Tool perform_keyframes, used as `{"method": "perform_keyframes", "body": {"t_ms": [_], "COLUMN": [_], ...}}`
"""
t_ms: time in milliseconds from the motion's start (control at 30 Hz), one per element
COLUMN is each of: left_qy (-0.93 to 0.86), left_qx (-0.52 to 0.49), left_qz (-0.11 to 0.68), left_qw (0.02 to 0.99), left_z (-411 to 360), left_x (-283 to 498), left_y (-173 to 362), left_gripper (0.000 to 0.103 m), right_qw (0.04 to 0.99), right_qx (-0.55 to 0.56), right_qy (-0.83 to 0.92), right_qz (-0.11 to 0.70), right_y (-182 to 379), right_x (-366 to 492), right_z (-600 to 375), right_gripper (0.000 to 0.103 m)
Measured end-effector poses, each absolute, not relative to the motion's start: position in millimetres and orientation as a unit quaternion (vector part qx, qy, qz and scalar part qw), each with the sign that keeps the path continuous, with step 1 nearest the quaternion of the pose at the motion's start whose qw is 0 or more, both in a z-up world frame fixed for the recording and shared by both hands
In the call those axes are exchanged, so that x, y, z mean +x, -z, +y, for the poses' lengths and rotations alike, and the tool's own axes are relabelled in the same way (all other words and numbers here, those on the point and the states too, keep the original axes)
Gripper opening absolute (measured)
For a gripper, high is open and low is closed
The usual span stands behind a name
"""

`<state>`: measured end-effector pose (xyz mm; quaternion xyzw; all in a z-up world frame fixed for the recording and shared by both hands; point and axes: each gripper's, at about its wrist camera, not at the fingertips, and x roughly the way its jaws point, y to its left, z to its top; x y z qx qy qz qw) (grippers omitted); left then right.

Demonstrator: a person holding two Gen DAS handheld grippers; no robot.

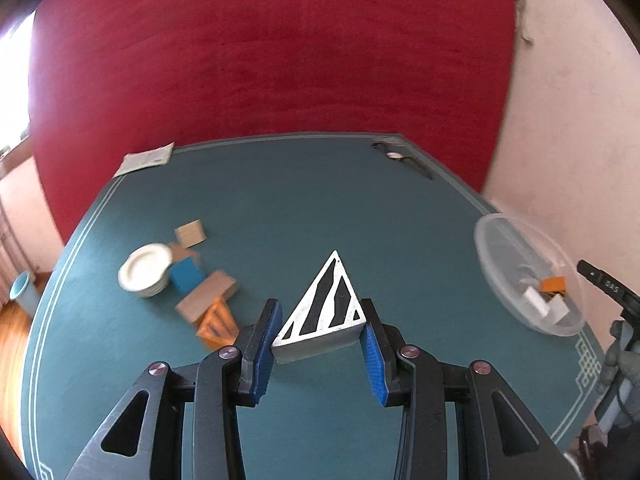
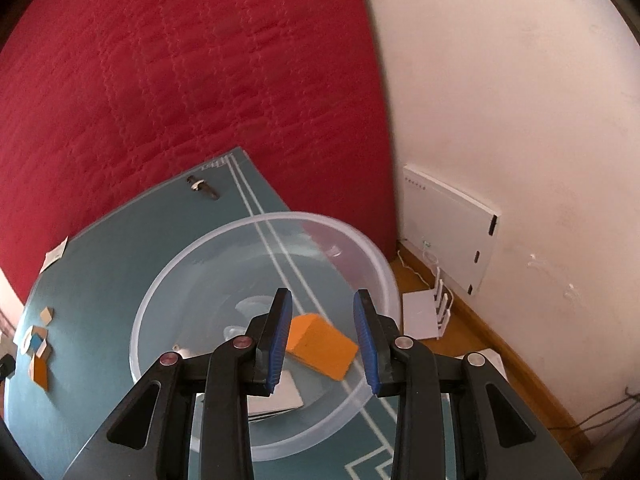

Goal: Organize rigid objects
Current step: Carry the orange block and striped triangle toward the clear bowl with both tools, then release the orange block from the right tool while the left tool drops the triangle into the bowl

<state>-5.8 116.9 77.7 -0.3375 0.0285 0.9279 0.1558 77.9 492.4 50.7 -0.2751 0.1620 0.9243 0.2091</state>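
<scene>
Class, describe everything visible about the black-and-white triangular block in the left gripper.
The triangular block is a thick wedge with a white top face bearing slanted black stripes and a few dark specks, and plain pale grey sides. It looks rigid, perhaps painted wood. It sits between the blue pads of the left gripper, apex pointing away, apparently lifted above the teal table. Only the pads touch it.

Zebra-striped white triangular block [image 1: 326, 312] above teal table; orange block [image 2: 322, 346] in clear bowl [image 2: 168, 280].
</scene>
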Motion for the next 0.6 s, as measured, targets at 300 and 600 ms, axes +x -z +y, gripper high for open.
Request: {"method": "perform_keyframes", "body": {"t_ms": [300,600], "left_qy": [-0.915,-0.891], "left_qx": [-0.330,-0.335], "left_qz": [0.066,0.113], "left_qw": [0.223,0.284], "left_z": [185,261], "left_x": [-14,-14], "left_y": [-79,-66], "left_gripper": [0.041,0.041], "right_qw": [0.214,0.208], "right_qx": [-0.260,-0.250], "right_qy": [-0.928,-0.933], "right_qz": [0.160,0.154], "right_y": [-54,-57], "right_x": [81,85], "right_z": [492,488], "right_gripper": [0.034,0.034]}}
